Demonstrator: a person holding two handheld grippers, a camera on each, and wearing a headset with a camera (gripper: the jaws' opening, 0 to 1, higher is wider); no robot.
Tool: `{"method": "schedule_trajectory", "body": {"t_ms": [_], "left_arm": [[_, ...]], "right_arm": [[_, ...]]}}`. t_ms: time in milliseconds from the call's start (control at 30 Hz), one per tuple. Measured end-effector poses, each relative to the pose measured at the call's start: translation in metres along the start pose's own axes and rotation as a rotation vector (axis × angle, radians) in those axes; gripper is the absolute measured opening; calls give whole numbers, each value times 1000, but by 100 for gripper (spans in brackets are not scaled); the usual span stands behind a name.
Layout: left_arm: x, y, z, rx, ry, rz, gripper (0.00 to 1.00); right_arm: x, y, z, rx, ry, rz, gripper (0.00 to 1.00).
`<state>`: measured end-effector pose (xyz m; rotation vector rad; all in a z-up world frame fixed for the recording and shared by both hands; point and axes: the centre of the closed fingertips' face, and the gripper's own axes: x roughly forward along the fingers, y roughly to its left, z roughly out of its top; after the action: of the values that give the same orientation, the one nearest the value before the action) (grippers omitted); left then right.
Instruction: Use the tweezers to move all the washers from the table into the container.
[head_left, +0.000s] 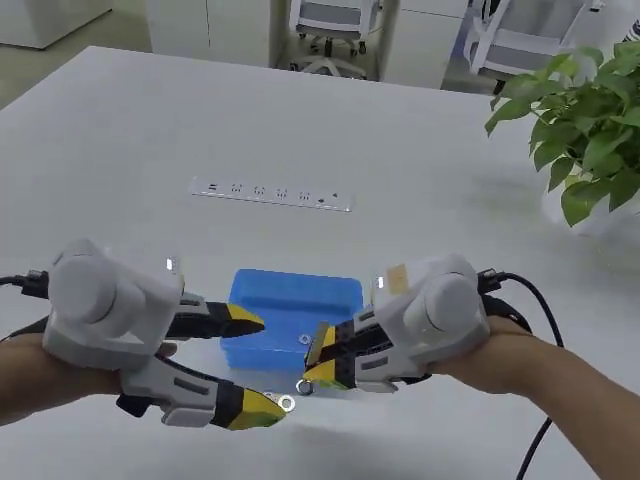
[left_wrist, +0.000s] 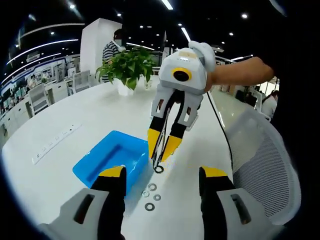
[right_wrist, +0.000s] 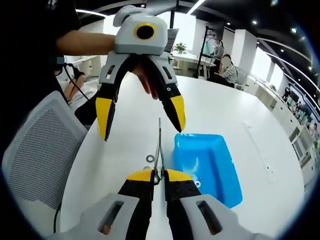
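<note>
**Washers beside the container, tweezers on one**

Washers (left_wrist: 149, 206) lie in a small loose cluster on the white table (head_left: 400, 150), just beside the near corner of the blue container (left_wrist: 112, 160). In the head view one washer (head_left: 305, 340) sits inside the container.

The right gripper (right_wrist: 159, 176) has its jaws narrowed onto the tweezers (right_wrist: 159, 150), which stick out straight ahead of it. In the left gripper view the tweezer tips point down and meet a single washer at the container's edge, apart from the cluster. Whether that washer is lifted or rests on the table I cannot tell.

The left gripper (head_left: 257, 364) faces the right one with its jaws spread wide and nothing between them. It hangs low over the table, one yellow tip near the container's side and the other near a washer.
</note>
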<state>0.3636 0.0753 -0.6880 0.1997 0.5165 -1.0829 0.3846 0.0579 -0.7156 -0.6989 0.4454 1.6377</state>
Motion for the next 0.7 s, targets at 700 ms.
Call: {"method": "schedule_trajectory", "body": {"t_ms": [700], "left_arm": [[-17,8,-2,-38,-36,87,88]], "right_arm": [[-16,-34,5,-42,-13,-58,9]]}}
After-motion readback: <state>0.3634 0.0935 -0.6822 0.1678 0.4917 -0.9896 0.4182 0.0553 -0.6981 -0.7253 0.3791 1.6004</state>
